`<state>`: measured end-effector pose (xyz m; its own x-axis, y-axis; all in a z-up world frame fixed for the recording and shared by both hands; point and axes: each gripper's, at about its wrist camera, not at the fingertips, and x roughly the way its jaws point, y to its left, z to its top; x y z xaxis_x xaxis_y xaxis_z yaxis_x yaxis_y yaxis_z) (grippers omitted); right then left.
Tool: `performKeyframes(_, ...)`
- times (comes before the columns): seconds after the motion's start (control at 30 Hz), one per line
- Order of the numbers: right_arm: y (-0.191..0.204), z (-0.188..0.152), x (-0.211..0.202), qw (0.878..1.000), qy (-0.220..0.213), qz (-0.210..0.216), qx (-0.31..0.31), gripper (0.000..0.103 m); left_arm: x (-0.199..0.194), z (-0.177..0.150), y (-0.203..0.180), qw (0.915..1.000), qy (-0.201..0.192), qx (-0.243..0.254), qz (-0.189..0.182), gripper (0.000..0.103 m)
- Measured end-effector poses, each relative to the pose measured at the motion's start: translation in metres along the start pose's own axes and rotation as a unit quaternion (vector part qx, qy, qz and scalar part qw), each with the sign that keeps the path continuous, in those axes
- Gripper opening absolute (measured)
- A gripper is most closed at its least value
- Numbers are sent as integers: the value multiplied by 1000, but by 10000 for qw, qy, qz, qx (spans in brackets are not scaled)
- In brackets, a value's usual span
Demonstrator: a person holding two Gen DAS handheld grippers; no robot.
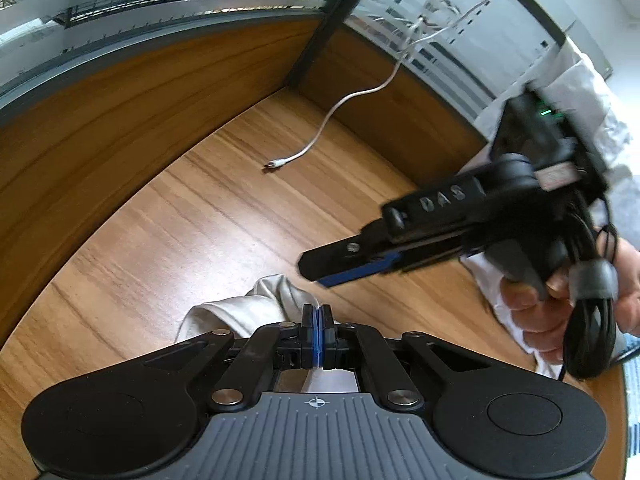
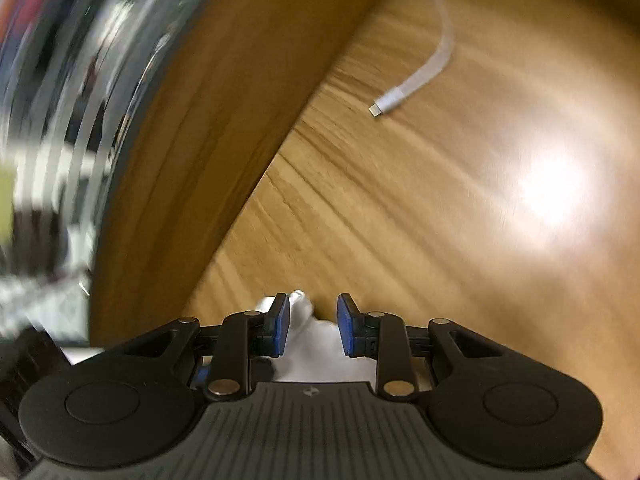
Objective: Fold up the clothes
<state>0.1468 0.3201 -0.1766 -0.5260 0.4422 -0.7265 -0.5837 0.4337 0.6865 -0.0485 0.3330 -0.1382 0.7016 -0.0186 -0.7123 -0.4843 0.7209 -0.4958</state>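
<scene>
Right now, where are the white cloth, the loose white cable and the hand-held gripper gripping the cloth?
white cloth point(image 1: 248, 312), left wrist view, bunched fold.
white cable point(image 2: 394, 100), right wrist view, plug end.
left hand-held gripper point(image 1: 317, 320), left wrist view, closed fingertips.

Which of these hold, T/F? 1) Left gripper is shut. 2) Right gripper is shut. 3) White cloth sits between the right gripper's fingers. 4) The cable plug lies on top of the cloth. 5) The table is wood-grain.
1) The left gripper is shut. True: its blue pads meet, with the white cloth bunched at the tips.
2) The right gripper is shut. False: its fingers stand apart.
3) Cloth sits between the right gripper's fingers. True: white fabric shows in the gap.
4) The cable plug lies on the cloth. False: it rests on bare table, well away from the cloth.
5) The table is wood-grain. True.
</scene>
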Motion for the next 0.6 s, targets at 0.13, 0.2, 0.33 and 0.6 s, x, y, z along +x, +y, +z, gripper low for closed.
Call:
performKeyframes(0.13, -18, -10, 7, 9925, 178, 519, 1095, 23, -6, 2, -1, 9998, -116, -19, -153, 3)
performKeyframes(0.2, -26, -18, 11, 9822, 261, 780, 1687, 20, -9, 2, -2, 9996, -168, 1, -217, 3)
performKeyframes(0.33, -34, -26, 18, 9641, 196, 1107, 2407, 18, -11, 2, -5, 9994, -177, 82, -271, 3)
performKeyframes(0.6, -20, -13, 17, 9781, 225, 709, 1943, 2, -8, 1, -5, 9995, -140, 131, -239, 3)
